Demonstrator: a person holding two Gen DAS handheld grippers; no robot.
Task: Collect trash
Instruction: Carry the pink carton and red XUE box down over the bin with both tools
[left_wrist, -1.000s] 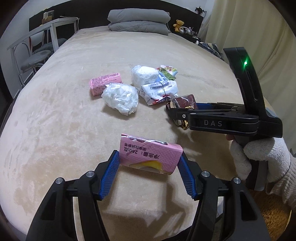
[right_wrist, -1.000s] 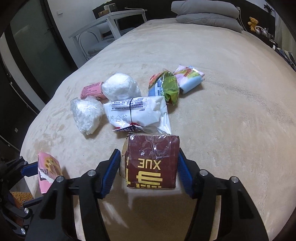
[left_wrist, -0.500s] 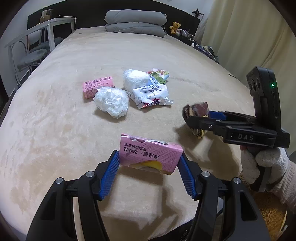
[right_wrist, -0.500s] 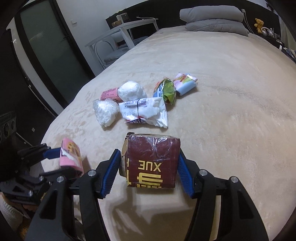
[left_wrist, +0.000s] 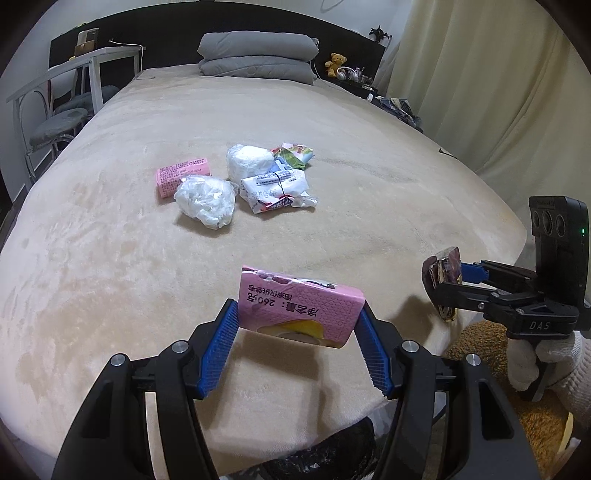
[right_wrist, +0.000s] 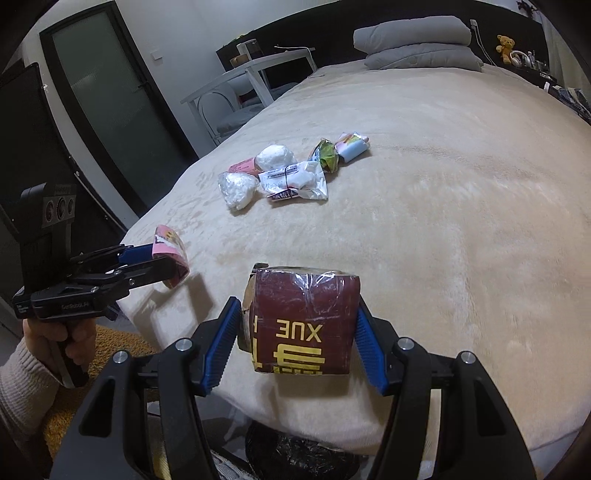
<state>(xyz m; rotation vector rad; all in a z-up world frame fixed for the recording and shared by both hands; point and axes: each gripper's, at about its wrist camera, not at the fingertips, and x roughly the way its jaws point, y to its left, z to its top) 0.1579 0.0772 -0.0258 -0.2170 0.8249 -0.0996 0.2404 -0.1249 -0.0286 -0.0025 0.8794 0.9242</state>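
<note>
Carrying step: the left gripper (left_wrist: 299, 325) pinches a pink pack (left_wrist: 295, 308) at lower centre, the right gripper (right_wrist: 293, 332) pinches a maroon pack (right_wrist: 301, 321), both over the bed (right_wrist: 461, 229) edge. Next, each likely drops into the black bag (right_wrist: 295, 452) at bottom; remaining trash (left_wrist: 236, 181) lies mid-frame.

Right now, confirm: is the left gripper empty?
No: the left gripper has its jaws shut on a pink packet, held above the bed.

A home bedroom is showing here: a wide bed (left_wrist: 110, 258) is filling the view, stacked grey pillows (left_wrist: 256, 55) and a teddy bear (left_wrist: 335, 62) are sitting at its dark headboard, curtains (left_wrist: 480, 92) are hanging alongside.
</note>
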